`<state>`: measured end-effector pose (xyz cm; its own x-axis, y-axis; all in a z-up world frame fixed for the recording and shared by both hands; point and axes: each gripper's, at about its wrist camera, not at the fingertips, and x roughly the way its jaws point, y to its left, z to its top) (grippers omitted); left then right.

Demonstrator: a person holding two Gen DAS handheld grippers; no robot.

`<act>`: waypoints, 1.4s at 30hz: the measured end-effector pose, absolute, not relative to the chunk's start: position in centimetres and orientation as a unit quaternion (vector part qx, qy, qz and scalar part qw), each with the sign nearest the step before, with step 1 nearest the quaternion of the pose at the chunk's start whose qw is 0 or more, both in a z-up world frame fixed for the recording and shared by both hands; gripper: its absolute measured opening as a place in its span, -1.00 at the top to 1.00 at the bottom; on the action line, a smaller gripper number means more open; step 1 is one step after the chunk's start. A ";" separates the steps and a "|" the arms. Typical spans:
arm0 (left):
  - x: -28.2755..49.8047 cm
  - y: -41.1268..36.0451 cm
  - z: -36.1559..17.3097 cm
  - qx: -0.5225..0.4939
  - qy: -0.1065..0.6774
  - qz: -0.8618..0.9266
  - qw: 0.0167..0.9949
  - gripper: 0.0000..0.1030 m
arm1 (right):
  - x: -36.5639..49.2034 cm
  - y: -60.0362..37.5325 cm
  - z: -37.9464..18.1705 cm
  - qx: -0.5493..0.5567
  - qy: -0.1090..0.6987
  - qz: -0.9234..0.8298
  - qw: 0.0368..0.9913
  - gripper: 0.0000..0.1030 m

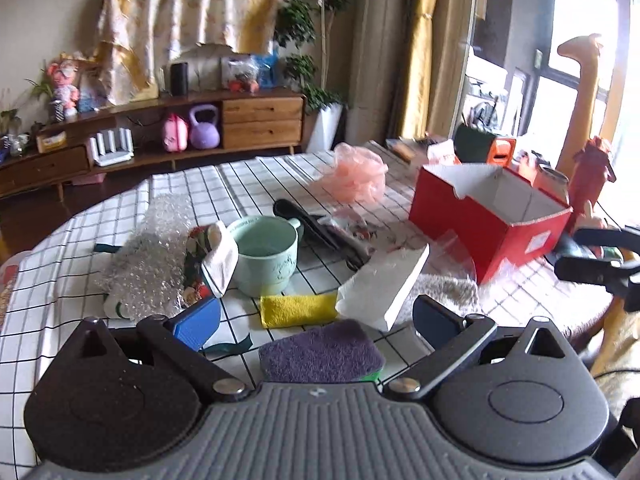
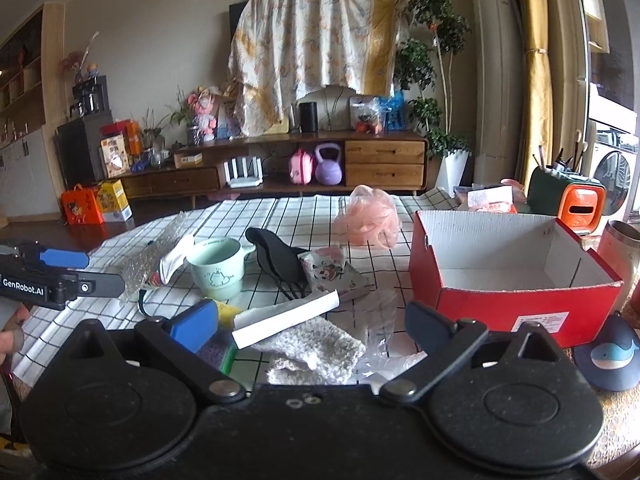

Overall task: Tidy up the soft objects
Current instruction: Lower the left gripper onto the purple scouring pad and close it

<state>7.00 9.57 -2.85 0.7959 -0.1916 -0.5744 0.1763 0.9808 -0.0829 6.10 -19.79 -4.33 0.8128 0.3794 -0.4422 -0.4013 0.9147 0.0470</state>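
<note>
Checked tabletop (image 1: 60,248), cluttered. Left tool (image 1: 316,322) spread wide over purple sponge (image 1: 320,350) at near edge. Right tool (image 2: 310,322) wide above knit cloth (image 2: 316,344); only its view shows whale cap (image 2: 610,354) beside empty red box (image 2: 516,300).

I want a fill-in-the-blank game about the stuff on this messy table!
1. The open cardboard box is the colour ____.
2. The pale green mug stands upright and has ____ inside it.
3. The purple sponge lies between the fingers of the ____ hand-held gripper.
4. The puffy bath pouf is the colour ____.

Missing words: red; nothing; left; pink
</note>
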 end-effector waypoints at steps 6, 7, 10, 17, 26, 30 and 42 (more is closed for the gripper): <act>9.3 9.8 -4.5 0.023 0.324 -0.137 0.936 -1.00 | 9.2 -19.8 -4.6 -0.025 0.262 0.214 0.941 -0.87; 9.6 9.7 -4.7 0.031 0.324 -0.140 0.935 -1.00 | 9.7 -19.7 -4.6 -0.026 0.267 0.215 0.939 -0.87; 10.8 9.5 -5.7 0.045 0.332 -0.156 0.929 -1.00 | 11.2 -19.2 -5.0 -0.030 0.279 0.215 0.935 -0.84; 13.2 8.2 -8.2 0.096 0.356 -0.210 0.906 -1.00 | 14.4 -17.0 -6.2 -0.054 0.305 0.207 0.928 -0.77; 15.7 7.9 -10.8 0.146 0.385 -0.269 0.871 -1.00 | 18.2 -14.6 -8.4 -0.065 0.345 0.200 0.915 -0.53; 16.0 7.6 -11.6 0.178 0.394 -0.305 0.848 -1.00 | 19.2 -14.0 -8.8 -0.058 0.357 0.189 0.913 -0.51; 17.1 7.4 -14.6 0.185 0.421 -0.309 0.832 -1.00 | 22.0 -12.7 -11.3 -0.010 0.409 0.183 0.894 -0.18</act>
<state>17.11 7.39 -14.64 0.4543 -0.3587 -0.8154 0.6703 0.7406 0.0476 22.00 -12.71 -11.29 0.5988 0.3195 -0.7344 -0.3359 0.9326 0.1317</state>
